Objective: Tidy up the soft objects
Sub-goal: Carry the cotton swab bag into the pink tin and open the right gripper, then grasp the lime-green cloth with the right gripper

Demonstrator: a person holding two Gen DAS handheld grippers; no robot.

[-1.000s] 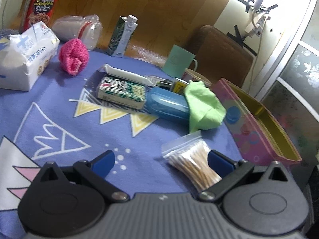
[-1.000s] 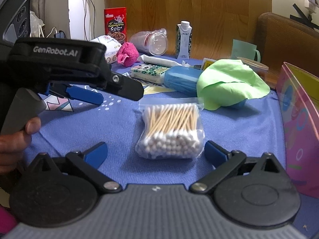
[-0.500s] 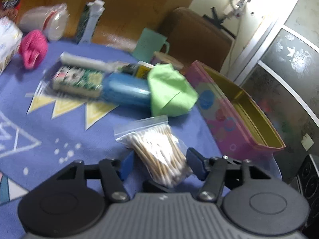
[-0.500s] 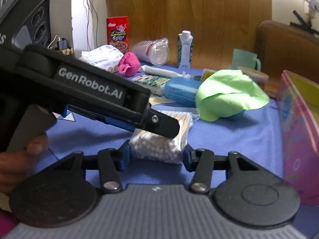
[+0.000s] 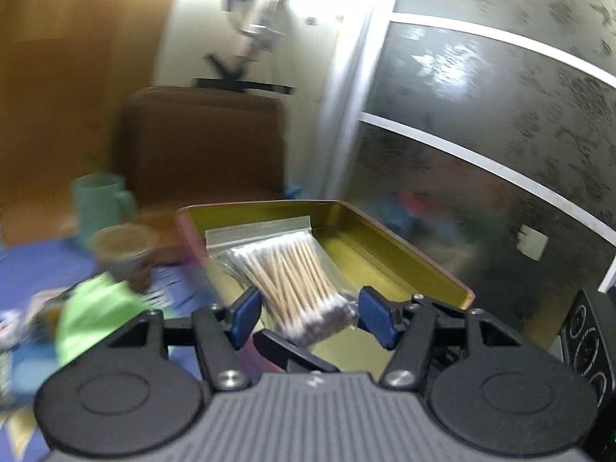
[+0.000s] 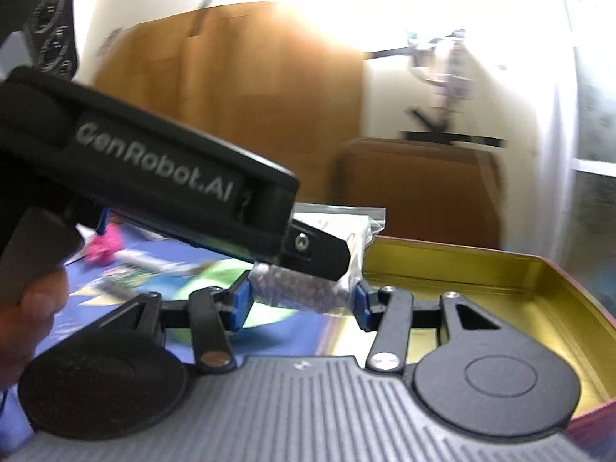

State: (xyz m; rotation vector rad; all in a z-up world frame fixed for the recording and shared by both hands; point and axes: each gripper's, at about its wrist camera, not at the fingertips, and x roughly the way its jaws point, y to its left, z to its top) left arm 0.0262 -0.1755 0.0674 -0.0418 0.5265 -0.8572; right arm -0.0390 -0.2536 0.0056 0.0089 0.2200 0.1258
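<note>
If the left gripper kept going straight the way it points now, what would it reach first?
Probably the open tin box: the left gripper, shut on the cotton swab bag, points over its gold interior, though depth is unclear.

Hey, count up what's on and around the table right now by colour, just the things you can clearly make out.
Green: 2, mug and cloth
Gold inside: 1, tin box
Clear: 1, bag of cotton swabs
Pink: 1, soft bundle
Brown: 1, paper cup
Total: 6
</note>
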